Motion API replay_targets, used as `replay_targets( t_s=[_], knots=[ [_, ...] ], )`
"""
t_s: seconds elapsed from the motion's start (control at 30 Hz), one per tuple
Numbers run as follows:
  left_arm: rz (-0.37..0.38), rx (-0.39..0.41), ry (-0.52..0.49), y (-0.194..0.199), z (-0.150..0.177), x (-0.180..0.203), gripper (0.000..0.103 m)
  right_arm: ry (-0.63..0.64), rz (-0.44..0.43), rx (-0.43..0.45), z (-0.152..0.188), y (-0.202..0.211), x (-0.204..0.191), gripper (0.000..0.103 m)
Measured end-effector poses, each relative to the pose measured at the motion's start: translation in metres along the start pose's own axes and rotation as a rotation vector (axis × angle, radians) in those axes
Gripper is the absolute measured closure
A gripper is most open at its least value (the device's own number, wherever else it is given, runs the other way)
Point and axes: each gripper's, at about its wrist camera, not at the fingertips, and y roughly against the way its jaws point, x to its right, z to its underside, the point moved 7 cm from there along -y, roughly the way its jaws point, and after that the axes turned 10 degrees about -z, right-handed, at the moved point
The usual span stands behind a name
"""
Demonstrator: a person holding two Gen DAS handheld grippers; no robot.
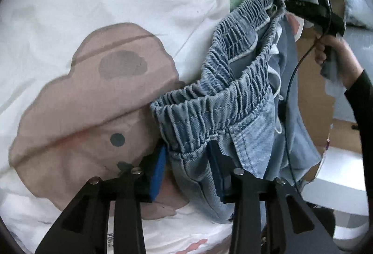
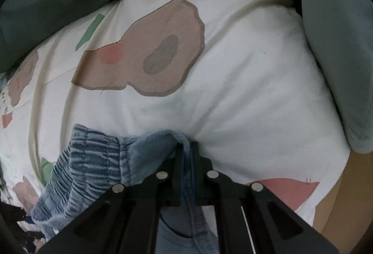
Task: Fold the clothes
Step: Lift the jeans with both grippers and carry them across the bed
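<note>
One pair of jeans (image 1: 233,91) hanging, waistband stretching between two grippers, legs drooping; left gripper (image 1: 186,167) gaping around waistband, right gripper (image 2: 186,156) clamping denim edge above bedsheet (image 1: 93,9)

L gripper (image 1: 186,160) at 6 o'clock, blue pads either side of jeans (image 1: 233,95) waistband, gap visible. Bear-print duvet (image 1: 93,102) under, 9 o'clock. R gripper (image 1: 312,11) w/ hand (image 1: 335,53) at 2 o'clock.
</note>
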Motion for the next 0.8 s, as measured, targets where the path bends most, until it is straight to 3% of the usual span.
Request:
replay_targets(
  t_s=[0.07, 0.1, 0.23, 0.5, 0.57, 0.63, 0.7, 0.73, 0.8],
  knots=[
    [0.003, -0.011, 0.014, 0.001, 0.006, -0.006, 0.047, 0.02, 0.011, 0.003, 0.0, 0.001, 0.0, 0.101],
    [0.008, -0.009, 0.02, 0.003, 0.009, -0.01, 0.046, 0.034, 0.026, 0.005, 0.0, 0.0, -0.002, 0.101],
    [0.062, 0.011, 0.047, 0.009, 0.021, -0.022, 0.046, 0.046, 0.05, -0.004, -0.002, 0.001, -0.002, 0.101],
    [0.195, 0.055, 0.112, -0.001, 0.012, -0.041, 0.046, 0.032, 0.013, -0.015, -0.008, 0.004, 0.006, 0.101],
    [0.219, 0.044, 0.124, -0.008, 0.016, -0.021, 0.047, 0.018, 0.016, -0.029, -0.011, 0.003, 0.008, 0.101],
    [0.257, 0.024, 0.151, -0.006, 0.018, -0.009, 0.049, 0.016, 0.027, -0.038, -0.013, 0.003, 0.009, 0.101],
    [0.273, 0.008, 0.16, -0.01, 0.023, -0.011, 0.062, 0.018, 0.04, -0.046, -0.015, 0.003, 0.009, 0.101],
    [0.28, 0.004, 0.156, -0.011, 0.029, -0.006, 0.074, 0.019, 0.047, -0.05, -0.016, 0.003, 0.009, 0.101],
    [0.289, 0.012, 0.14, -0.009, 0.03, 0.015, 0.083, 0.016, 0.045, -0.049, -0.017, 0.005, 0.01, 0.101]
  ],
)
